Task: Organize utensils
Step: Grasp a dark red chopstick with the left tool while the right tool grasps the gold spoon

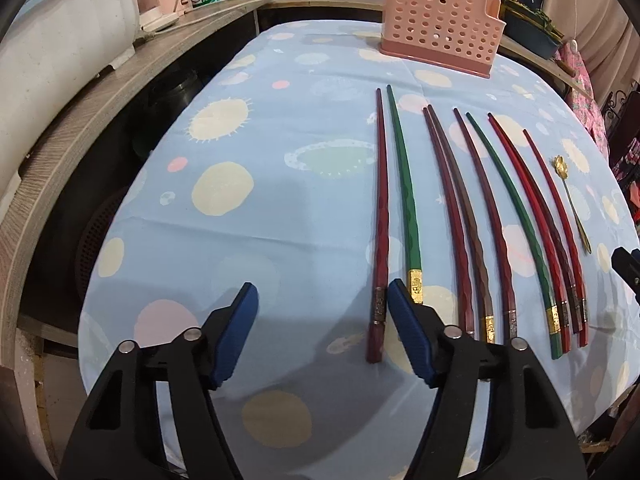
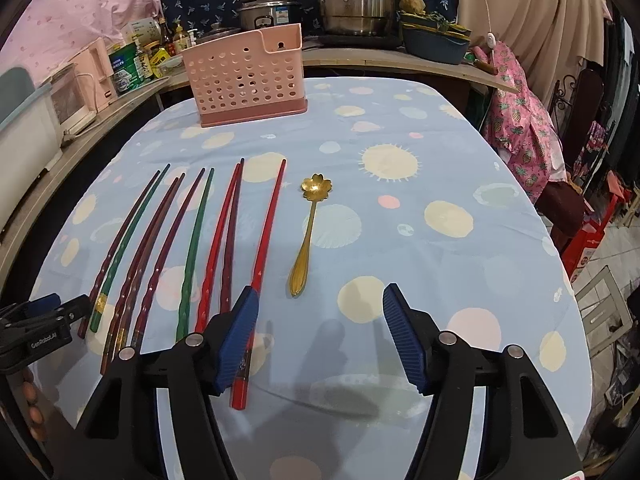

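Note:
Several red, green and brown chopsticks (image 1: 472, 216) lie side by side on the blue patterned tablecloth (image 1: 256, 240); they also show in the right wrist view (image 2: 192, 248). A gold flower-shaped spoon (image 2: 307, 232) lies to their right, also in the left wrist view (image 1: 570, 204). A pink perforated utensil holder (image 1: 436, 36) stands at the table's far side, also in the right wrist view (image 2: 248, 76). My left gripper (image 1: 322, 300) is open and empty, just left of the leftmost chopstick's handle end. My right gripper (image 2: 318, 306) is open and empty, below the spoon's handle.
A wooden counter (image 1: 120, 80) runs along the left and back with a white appliance (image 1: 60, 32), bottles and steel pots (image 2: 352, 0). A pink garment (image 2: 520, 120) hangs on a chair at the right. The table edge is close in front.

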Action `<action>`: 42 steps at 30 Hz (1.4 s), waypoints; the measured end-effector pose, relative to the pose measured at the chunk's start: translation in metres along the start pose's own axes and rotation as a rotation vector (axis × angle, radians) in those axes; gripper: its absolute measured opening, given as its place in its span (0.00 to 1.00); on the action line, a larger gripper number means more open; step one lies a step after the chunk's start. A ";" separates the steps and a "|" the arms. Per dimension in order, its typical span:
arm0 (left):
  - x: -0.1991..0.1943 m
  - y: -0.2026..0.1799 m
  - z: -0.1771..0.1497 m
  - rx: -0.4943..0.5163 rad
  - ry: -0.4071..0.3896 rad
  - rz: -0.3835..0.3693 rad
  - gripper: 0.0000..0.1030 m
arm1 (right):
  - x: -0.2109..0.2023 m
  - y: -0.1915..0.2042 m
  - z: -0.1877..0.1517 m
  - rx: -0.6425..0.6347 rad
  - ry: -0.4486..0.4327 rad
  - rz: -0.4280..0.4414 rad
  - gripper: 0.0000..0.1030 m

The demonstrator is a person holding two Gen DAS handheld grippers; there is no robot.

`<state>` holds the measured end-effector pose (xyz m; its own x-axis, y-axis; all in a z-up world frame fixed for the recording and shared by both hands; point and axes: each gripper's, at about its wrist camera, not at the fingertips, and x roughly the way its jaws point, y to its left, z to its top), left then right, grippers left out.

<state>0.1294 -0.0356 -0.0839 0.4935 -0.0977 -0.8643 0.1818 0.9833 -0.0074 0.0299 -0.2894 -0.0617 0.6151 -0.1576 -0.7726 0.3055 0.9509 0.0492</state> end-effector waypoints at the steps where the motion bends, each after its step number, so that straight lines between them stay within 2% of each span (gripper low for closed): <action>1: 0.001 0.001 0.000 -0.004 0.006 -0.006 0.59 | 0.001 0.000 0.000 0.003 0.003 0.002 0.57; 6: 0.002 0.000 -0.001 -0.002 0.012 -0.021 0.54 | 0.009 0.002 0.003 0.010 0.017 0.014 0.52; 9: 0.001 -0.001 0.000 -0.002 0.012 -0.032 0.38 | 0.015 0.000 0.009 0.029 0.022 0.029 0.46; 11: 0.001 0.000 0.002 -0.012 0.020 -0.051 0.22 | 0.019 -0.002 0.011 0.045 0.027 0.038 0.42; 13: 0.001 0.001 0.004 -0.022 0.031 -0.069 0.12 | 0.024 -0.004 0.013 0.057 0.034 0.046 0.36; 14: 0.001 0.000 0.004 -0.026 0.034 -0.069 0.11 | 0.027 -0.005 0.015 0.062 0.038 0.050 0.33; 18: 0.002 -0.001 0.005 -0.029 0.042 -0.066 0.11 | 0.038 -0.006 0.015 0.079 0.066 0.070 0.23; 25: 0.002 -0.002 0.006 -0.020 0.053 -0.059 0.11 | 0.047 0.002 0.012 0.066 0.085 0.079 0.17; 28: 0.002 -0.002 0.006 -0.014 0.052 -0.055 0.11 | 0.047 0.001 0.012 0.059 0.082 0.072 0.12; 37: 0.000 0.003 0.011 -0.039 0.070 -0.069 0.11 | 0.035 -0.005 0.011 0.060 0.073 0.079 0.10; 42: -0.020 0.008 0.019 -0.045 0.031 -0.076 0.10 | 0.016 -0.012 0.017 0.068 0.043 0.078 0.10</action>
<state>0.1370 -0.0291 -0.0571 0.4527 -0.1685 -0.8756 0.1791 0.9791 -0.0958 0.0489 -0.3076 -0.0639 0.6075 -0.0707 -0.7911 0.3075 0.9393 0.1522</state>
